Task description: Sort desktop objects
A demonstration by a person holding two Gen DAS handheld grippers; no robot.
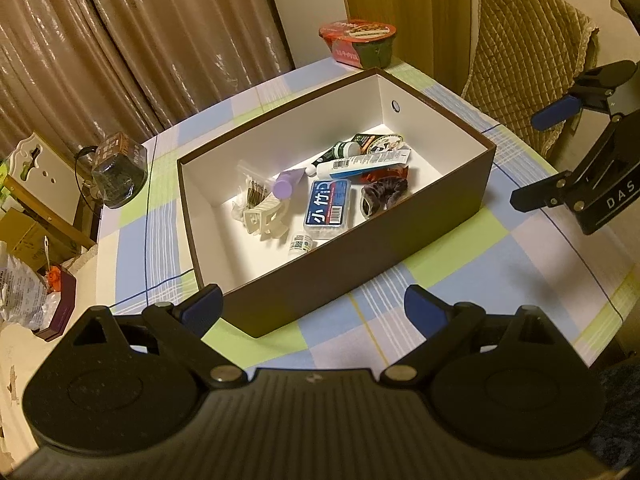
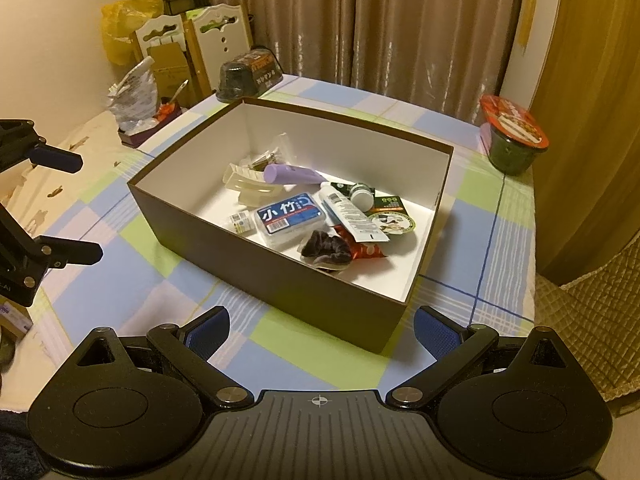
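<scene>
A brown box (image 1: 340, 276) with white inside walls stands on the checked tablecloth; the right wrist view shows the same box (image 2: 280, 276). Inside lie a blue floss case (image 1: 329, 208), a cream hair claw (image 1: 266, 214), a purple tube (image 1: 289, 183), a white tube (image 1: 360, 162), a dark scrunchie (image 1: 384, 194) and several small items. My left gripper (image 1: 314, 312) hangs open before the box's near corner, holding nothing. Off to the box's right, my right gripper (image 1: 538, 156) is open and empty too; its own view shows the right gripper (image 2: 320, 330) in front of the box.
A red-lidded noodle bowl (image 1: 360, 42) and a dark noodle pack (image 1: 118, 172) stand at the table's far edges. A quilted chair (image 1: 528, 68) sits to the right. Boxes, bags and a white chair back (image 2: 224, 40) crowd the left side. Curtains hang behind.
</scene>
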